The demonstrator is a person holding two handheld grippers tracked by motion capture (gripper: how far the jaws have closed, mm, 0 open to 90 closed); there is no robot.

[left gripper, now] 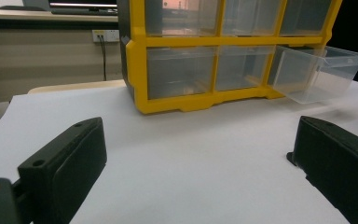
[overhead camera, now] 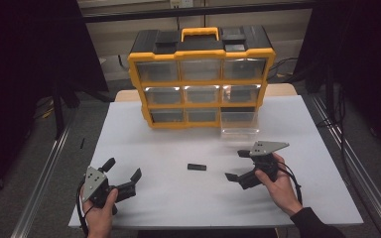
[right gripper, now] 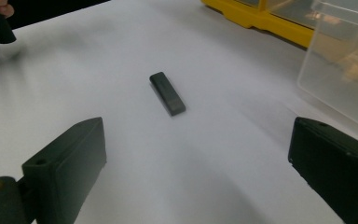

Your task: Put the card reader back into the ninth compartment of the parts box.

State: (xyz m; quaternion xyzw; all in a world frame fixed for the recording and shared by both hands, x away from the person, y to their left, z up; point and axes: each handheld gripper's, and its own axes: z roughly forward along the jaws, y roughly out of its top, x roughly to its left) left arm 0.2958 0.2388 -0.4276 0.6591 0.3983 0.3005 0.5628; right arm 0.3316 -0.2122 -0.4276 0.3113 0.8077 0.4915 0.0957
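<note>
1. Right gripper (overhead camera: 239, 165) hovers with jaws spread wide, empty, nearer the small black bar (overhead camera: 197, 167), which lies on the white table (overhead camera: 144, 148) toward its nine o'clock.
2. In the right gripper view, the bar's long axis runs eleven to five.
3. Left gripper (overhead camera: 123, 173) gapes too, empty, farther off.

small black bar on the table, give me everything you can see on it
The small black bar is a flat, oblong block with rounded corners, matte and dark, plastic by the look. It lies flat on the white table, alone, with nothing touching it. In the high view it sits in front of the yellow drawer cabinet, between the two grippers and nearer the right gripper, whose open jaws point toward it. No markings are legible.
</note>
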